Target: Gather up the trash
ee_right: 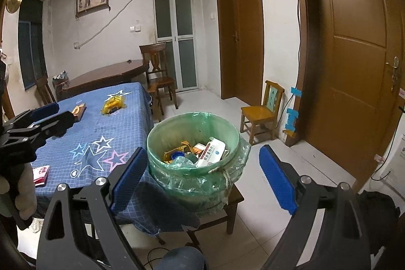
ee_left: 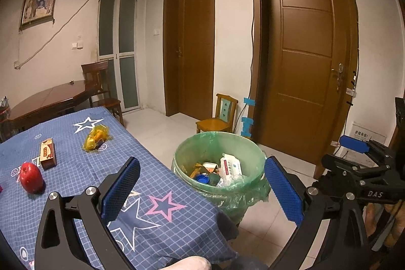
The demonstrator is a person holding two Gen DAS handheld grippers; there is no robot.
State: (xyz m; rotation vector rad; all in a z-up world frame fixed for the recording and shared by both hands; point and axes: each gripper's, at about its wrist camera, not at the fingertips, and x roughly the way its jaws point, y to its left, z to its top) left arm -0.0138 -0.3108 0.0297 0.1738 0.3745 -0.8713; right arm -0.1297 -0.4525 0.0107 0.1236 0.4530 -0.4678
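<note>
One bin point(ee_left: 202, 143); tablecloth: one apple point(ee_left: 31, 177), two packets point(ee_left: 48, 152).

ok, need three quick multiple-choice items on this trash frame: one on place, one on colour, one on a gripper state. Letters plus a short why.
1. Where does the bin stand?
A. on the blue tablecloth
B. on a low stool beside the table
C. on the small yellow chair

2. What colour is the bag lining the bin?
A. green
B. black
C. white

3. How is the right gripper?
A. shut on a wrapper
B. shut with nothing in it
C. open with nothing in it

Key: 1 B, the stool shows under the bin, next to the tablecloth. 2 A, the bag folded over the rim is green. 3 C, its blue pads stand wide apart with only the bin seen beyond.
</note>
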